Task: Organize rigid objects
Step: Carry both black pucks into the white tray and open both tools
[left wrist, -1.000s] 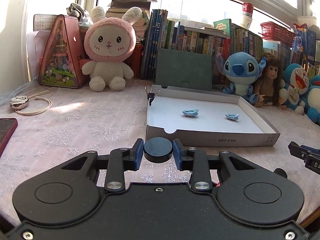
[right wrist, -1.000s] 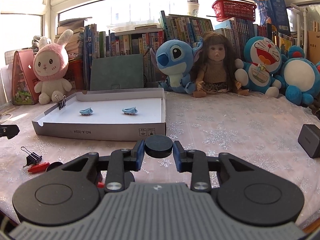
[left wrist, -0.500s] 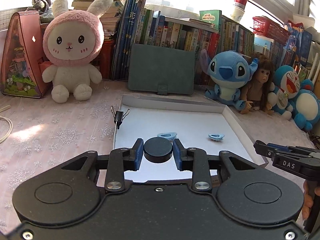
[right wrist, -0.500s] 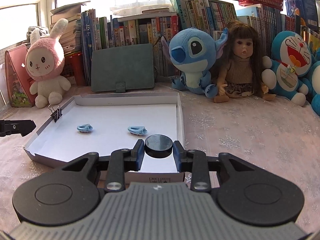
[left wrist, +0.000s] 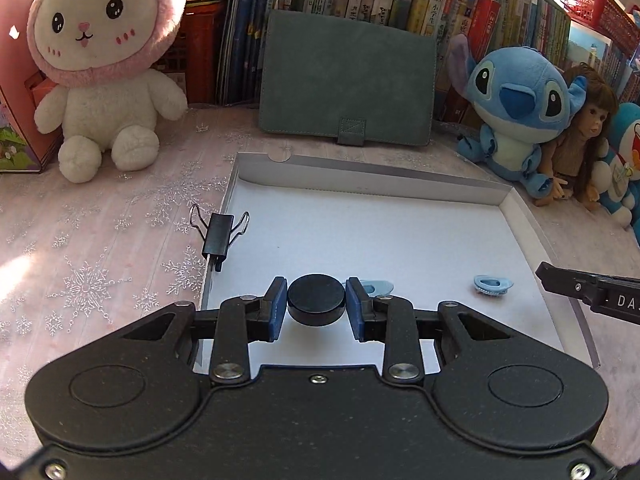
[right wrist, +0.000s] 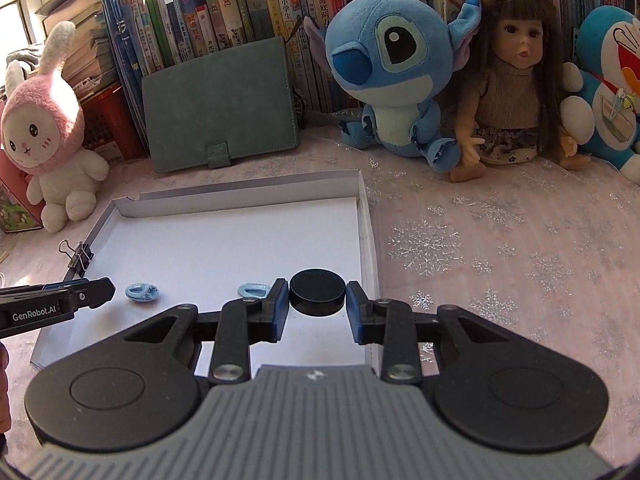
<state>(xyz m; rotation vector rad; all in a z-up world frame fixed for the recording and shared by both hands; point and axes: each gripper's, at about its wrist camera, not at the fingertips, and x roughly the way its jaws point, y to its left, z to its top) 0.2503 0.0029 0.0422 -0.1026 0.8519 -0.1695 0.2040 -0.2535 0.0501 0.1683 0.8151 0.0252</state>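
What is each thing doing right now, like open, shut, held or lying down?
Left hand-held gripper: shut on a black disc.
Right hand-held gripper: shut on a second black disc.
White box: open, lidless.
Binder clip: clamped on the box's wall.
Blue clips: lying in the box.

Both wrist views look forward and steeply down along their jaws, close above the white tray (left wrist: 400, 240). The left looks from its left side, the right from its right edge; both share the tray (right wrist: 240, 248) and bookshelf (right wrist: 224, 16) behind
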